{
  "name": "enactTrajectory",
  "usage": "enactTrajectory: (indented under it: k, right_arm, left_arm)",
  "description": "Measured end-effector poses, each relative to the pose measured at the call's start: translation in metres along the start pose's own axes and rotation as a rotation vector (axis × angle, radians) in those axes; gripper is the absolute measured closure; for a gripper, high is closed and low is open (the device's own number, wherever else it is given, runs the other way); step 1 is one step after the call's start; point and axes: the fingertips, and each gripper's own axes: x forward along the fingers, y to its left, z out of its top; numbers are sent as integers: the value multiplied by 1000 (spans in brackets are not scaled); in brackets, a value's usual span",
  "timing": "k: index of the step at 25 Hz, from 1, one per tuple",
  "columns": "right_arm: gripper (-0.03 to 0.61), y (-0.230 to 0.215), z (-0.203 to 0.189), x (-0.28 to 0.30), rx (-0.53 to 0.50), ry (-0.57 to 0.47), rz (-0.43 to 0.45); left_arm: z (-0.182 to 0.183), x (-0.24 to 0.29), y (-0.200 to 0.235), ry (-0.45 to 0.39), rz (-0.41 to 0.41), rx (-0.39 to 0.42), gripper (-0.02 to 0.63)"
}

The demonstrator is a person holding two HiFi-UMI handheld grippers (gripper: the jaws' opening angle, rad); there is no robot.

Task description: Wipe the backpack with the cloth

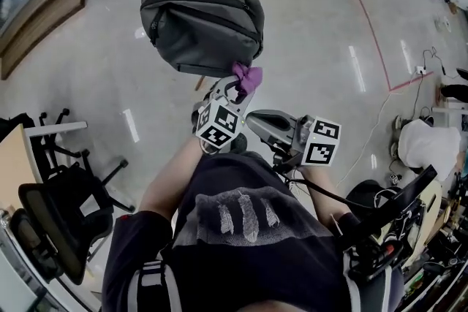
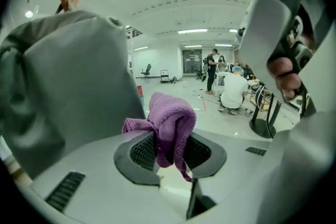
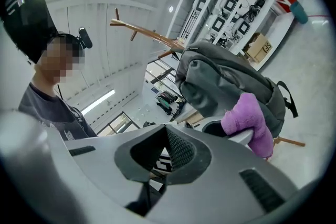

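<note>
Left gripper (image 1: 233,88) clenched on purple cloth (image 2: 169,122). Backpack (image 1: 201,24) hangs just ahead, long axis crosswise. Right gripper (image 1: 253,120) closed, empty, farther back.

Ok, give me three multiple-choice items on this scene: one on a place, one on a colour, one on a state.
1. The backpack is: A lying on the floor; B hanging from the wooden rack; C on a chair.
2. The cloth is: A purple; B yellow; C white.
3. The left tool is: A open and empty; B shut on the cloth; C shut on a strap.

Answers: 1 B, its handle runs up to the rack and it hangs off the floor; 2 A, it shows purple in every view; 3 B, the cloth is pinched between its jaws.
</note>
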Motion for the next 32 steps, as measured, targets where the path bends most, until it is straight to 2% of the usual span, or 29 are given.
enactTrajectory:
  k: [1, 3, 4, 6, 8, 10, 13, 16, 19, 22, 25, 29, 32]
  right_arm:
    - [574, 0, 1, -2, 0, -4, 5]
    - [574, 0, 3, -3, -8, -7, 14]
    - [574, 0, 3, -2, -15, -6, 17]
    - [574, 0, 4, 2, -28, -2, 21]
    - [574, 0, 3, 5, -31, 5, 22]
    - [574, 1, -1, 9, -30, 16, 24]
    - [574, 3, -9, 19, -40, 38, 22]
    - [574, 2, -7, 23, -52, 43, 7]
    - [574, 3, -3, 23, -52, 29, -8]
    - [574, 0, -1, 20, -48, 16, -30]
    - [574, 0, -1, 20, -50, 12, -41]
    - [574, 1, 0, 27, -49, 19, -27]
    - [574, 5, -1, 33, -53, 33, -5]
  left_arm:
    - [3, -4, 0, -4, 13, 17, 495]
    - [0, -27, 24, -30, 97, -30, 495]
    - [-3, -47, 48, -55, 171, -83, 495]
    - [-13, -98, 112, -123, 368, -197, 495]
    - [-23, -145, 178, -177, 558, -273, 495]
    - [-28, -173, 233, -169, 669, -275, 495]
    - [-26, -182, 292, -109, 727, -202, 495]
    - [-21, -161, 323, -59, 720, -171, 495]
    - [-23, -131, 319, -36, 639, -157, 495]
    - [-24, -105, 286, -25, 518, -136, 495]
    - [-21, -97, 253, -61, 429, -162, 495]
    - [-8, -94, 199, -97, 306, -163, 495]
    - [10, -91, 155, -118, 225, -133, 495]
